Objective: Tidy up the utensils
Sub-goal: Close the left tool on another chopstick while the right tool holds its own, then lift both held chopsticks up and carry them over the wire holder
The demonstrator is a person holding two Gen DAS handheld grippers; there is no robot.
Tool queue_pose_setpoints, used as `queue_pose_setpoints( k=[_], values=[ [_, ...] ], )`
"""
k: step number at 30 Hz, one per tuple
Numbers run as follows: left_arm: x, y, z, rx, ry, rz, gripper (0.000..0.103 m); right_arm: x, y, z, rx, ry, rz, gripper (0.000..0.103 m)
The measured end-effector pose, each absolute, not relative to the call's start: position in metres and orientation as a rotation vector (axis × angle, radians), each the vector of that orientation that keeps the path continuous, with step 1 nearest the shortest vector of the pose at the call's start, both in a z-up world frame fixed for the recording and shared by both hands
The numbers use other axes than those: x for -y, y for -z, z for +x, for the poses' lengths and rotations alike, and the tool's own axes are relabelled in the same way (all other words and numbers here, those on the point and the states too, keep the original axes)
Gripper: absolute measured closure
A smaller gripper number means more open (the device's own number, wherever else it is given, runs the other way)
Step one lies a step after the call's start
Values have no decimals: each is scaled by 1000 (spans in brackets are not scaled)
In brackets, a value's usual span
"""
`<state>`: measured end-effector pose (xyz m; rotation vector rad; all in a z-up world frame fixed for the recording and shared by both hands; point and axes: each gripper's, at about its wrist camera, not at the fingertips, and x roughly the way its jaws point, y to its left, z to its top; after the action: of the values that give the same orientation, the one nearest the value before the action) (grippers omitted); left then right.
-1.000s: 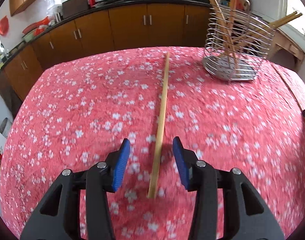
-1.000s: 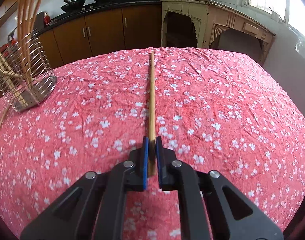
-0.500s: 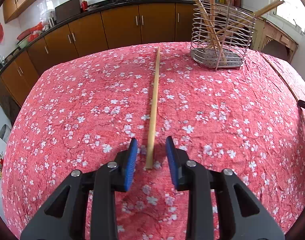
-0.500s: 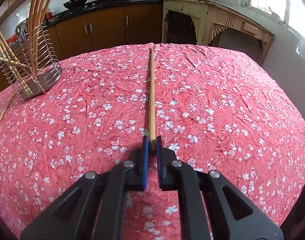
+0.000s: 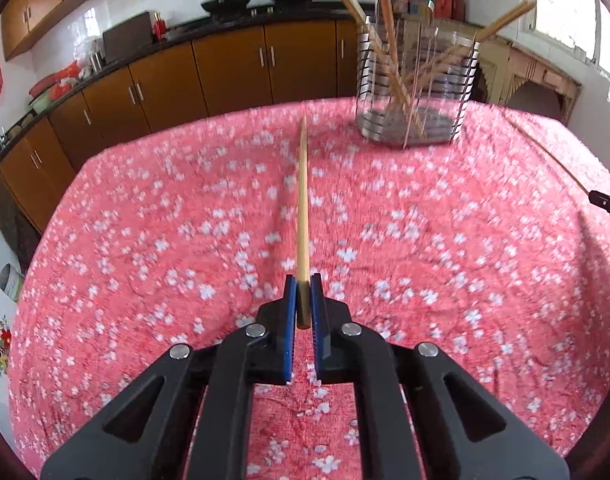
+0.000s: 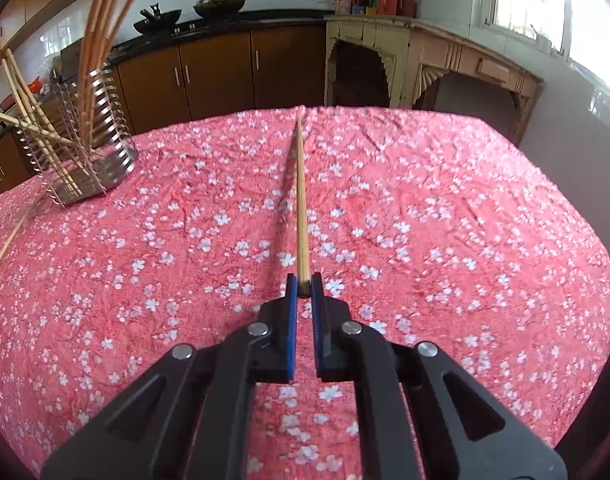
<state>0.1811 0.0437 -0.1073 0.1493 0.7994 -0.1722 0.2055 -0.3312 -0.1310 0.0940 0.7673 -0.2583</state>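
Observation:
My left gripper (image 5: 303,292) is shut on the thick end of a wooden chopstick (image 5: 303,208) that points away over the red flowered tablecloth (image 5: 145,260). My right gripper (image 6: 303,286) is shut on a second wooden chopstick (image 6: 301,200), held the same way above the cloth. A wire utensil holder (image 5: 415,92) with several chopsticks stands at the far right in the left wrist view. It also shows in the right wrist view at the far left (image 6: 81,140).
A loose chopstick (image 6: 9,240) lies on the cloth at the left edge in the right wrist view. The tip of the other gripper (image 5: 607,204) shows at the right edge in the left wrist view. Brown kitchen cabinets (image 5: 225,68) stand beyond the table.
My left gripper has closed on the chopstick that lay between its open fingers and lifted it. My right gripper has stayed shut on its chopstick and swung so the holder looks nearer.

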Motion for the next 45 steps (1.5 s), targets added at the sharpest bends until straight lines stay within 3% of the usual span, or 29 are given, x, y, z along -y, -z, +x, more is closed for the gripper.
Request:
queue_pose_setpoints(
  k=[24,45],
  values=[
    [-65,6,158,-412,126,22,96,323,7,170,-347,214,78,95],
    [-58,-48,156,-270,115,-35,97,303,-55,163,-203,90,136,95]
  ],
)
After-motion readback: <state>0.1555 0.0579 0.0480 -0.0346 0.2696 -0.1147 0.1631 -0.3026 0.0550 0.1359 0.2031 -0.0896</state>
